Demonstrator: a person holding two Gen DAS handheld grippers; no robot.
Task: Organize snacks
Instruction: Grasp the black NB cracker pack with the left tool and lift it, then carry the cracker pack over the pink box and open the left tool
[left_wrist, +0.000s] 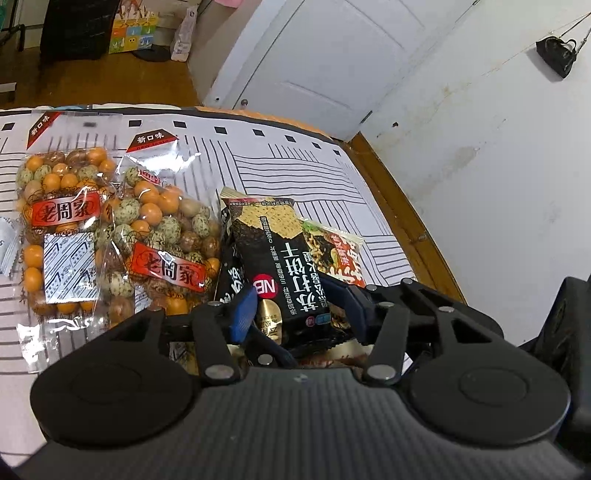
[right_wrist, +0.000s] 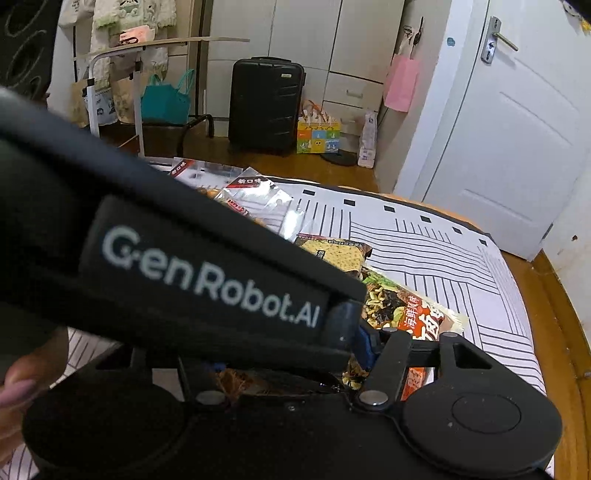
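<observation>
In the left wrist view my left gripper (left_wrist: 301, 308) is open with its blue pads on either side of a black soda-cracker packet (left_wrist: 275, 254), which lies on other packets. Under it are a gold packet (left_wrist: 269, 317), another black packet (left_wrist: 231, 284) and an orange noodle-snack packet (left_wrist: 332, 251). Two clear bags of coated peanuts (left_wrist: 59, 225) (left_wrist: 162, 240) lie to the left. In the right wrist view the left gripper's body (right_wrist: 207, 280) hides most of my right gripper; one blue finger (right_wrist: 364, 345) shows near the noodle-snack packet (right_wrist: 402, 310) and the cracker packet (right_wrist: 340, 251).
The snacks lie on a bed with a white, black-lined sheet (left_wrist: 295, 170) and a wooden frame (left_wrist: 399, 210) on the right. A white wall and door (left_wrist: 325, 59) stand beyond. A black suitcase (right_wrist: 264, 103) and bags sit on the floor.
</observation>
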